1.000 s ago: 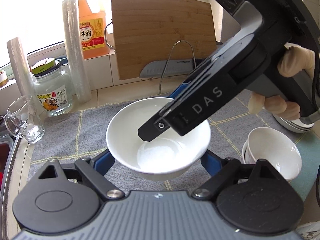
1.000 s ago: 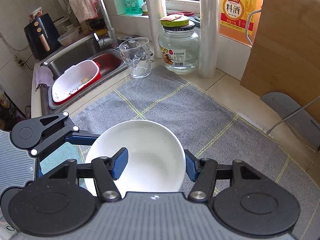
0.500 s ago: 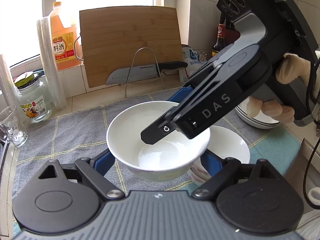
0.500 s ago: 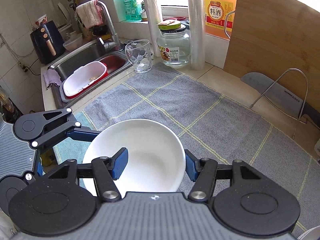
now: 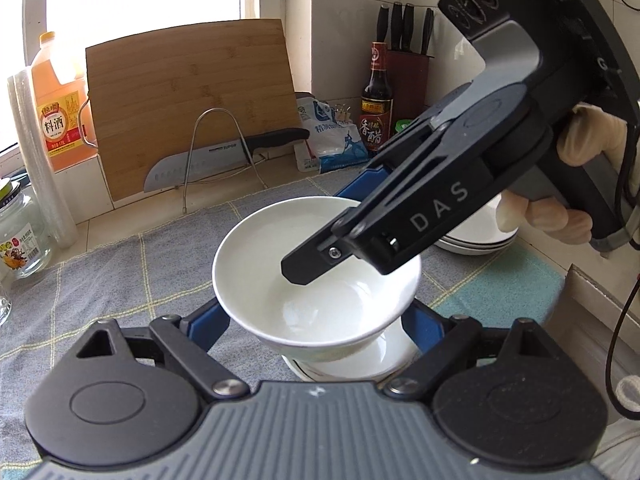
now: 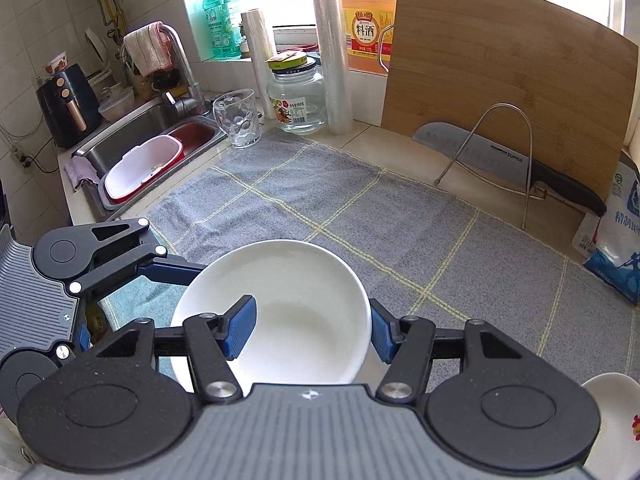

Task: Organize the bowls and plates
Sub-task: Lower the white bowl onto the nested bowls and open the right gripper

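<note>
With both grippers I carry the white bowl, my left gripper spread wide round its sides, my right gripper pinching its rim, directly above the bowl stack below.

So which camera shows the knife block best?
The left wrist view: the knife block stands in the back corner behind the dark vinegar bottle, its black handles sticking up. The right wrist view does not show it, only the knife under the cutting board.

"DAS" on right claw, "SUPOR" on knife
</note>
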